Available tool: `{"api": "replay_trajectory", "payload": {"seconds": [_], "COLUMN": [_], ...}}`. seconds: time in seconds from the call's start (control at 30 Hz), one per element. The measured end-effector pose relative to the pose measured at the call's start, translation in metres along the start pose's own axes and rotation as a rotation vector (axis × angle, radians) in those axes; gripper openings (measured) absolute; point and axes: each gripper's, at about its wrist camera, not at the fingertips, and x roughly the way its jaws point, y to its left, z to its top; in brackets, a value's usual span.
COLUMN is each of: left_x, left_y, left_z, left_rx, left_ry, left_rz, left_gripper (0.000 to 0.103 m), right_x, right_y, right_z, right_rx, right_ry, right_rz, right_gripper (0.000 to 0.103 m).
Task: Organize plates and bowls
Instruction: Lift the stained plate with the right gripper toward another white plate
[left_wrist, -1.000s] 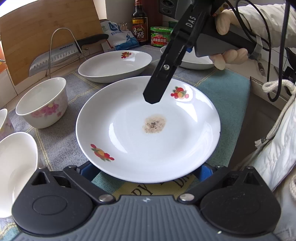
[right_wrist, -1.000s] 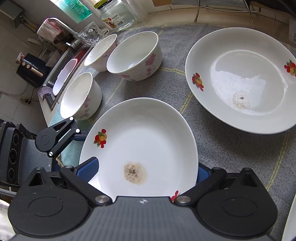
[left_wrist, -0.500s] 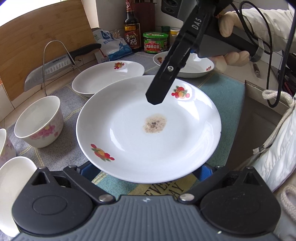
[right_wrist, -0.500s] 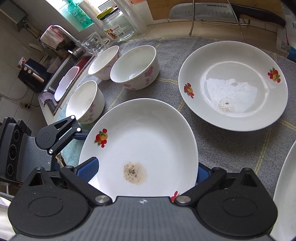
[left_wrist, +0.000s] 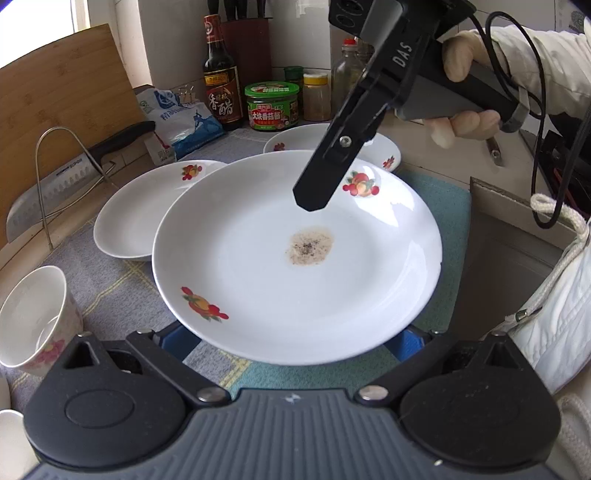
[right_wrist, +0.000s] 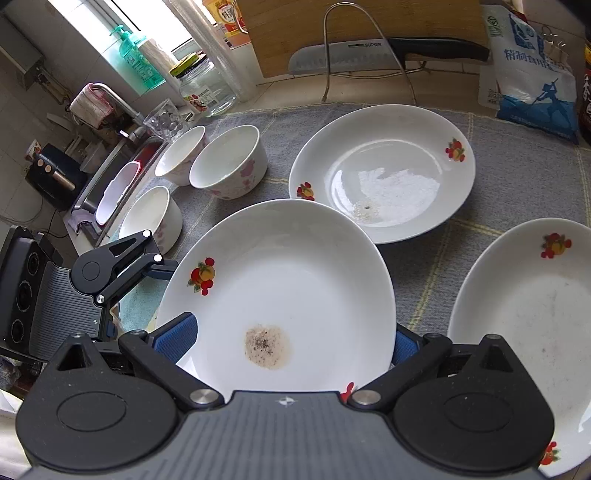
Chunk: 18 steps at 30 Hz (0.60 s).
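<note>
A round white plate (left_wrist: 295, 266) with glossy glaze, red fruit decals on its rim and a brown speckled stain at its centre hangs above the desk (right_wrist: 517, 155), held from two opposite sides. The left gripper (left_wrist: 291, 338) has its blue-padded jaws clenched on the plate's near edge, and the right gripper (right_wrist: 291, 341) has its jaws clamped on the far edge; in the left wrist view its black finger (left_wrist: 332, 155) slants over the plate's rim. A grey woven cloth (right_wrist: 417, 269) with pale yellow lines covers the desk under the plate. Behind it lies a second plate (right_wrist: 384, 173) of the same pattern, shallow and wet-looking, its front rim partly hidden by the lifted plate. A third plate (right_wrist: 524, 325) lies to the right, just beside the right gripper, with a strip of bare cloth between it and the held plate. To the left, three white bowls with pink flowers stand close together: one (right_wrist: 229, 162) nearest the second plate, one (right_wrist: 179, 155) touching it behind, and one (right_wrist: 151, 218) by the desk's edge at the sink (right_wrist: 110, 177). The open cloth runs mainly between the plates and toward the back, where a wooden cutting board (left_wrist: 62, 110), a cleaver (right_wrist: 343, 55) on a wire rack, a salt bag (right_wrist: 532, 74) and a dark sauce bottle (left_wrist: 219, 81) line the wall.
</note>
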Motion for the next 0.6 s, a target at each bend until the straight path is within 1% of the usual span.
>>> {"api": "replay_trajectory", "payload": {"seconds": [0.33, 0.6], "left_x": [0.044, 0.077], "left_y": [-0.009, -0.015], "left_z": [0.043, 0.073], "left_rx": [0.041, 0.086], "left_ry": [-0.017, -0.019], "left_rz": [-0.079, -0.118], "left_gripper": [0.101, 0.101], "right_x": [-0.041, -0.062], "right_y": [-0.047, -0.086], "right_z": [-0.016, -0.024], "right_rx": [0.052, 0.101], "right_ry": [-0.049, -0.079], "right_rz": [-0.066, -0.098], "right_gripper": [0.103, 0.103]}}
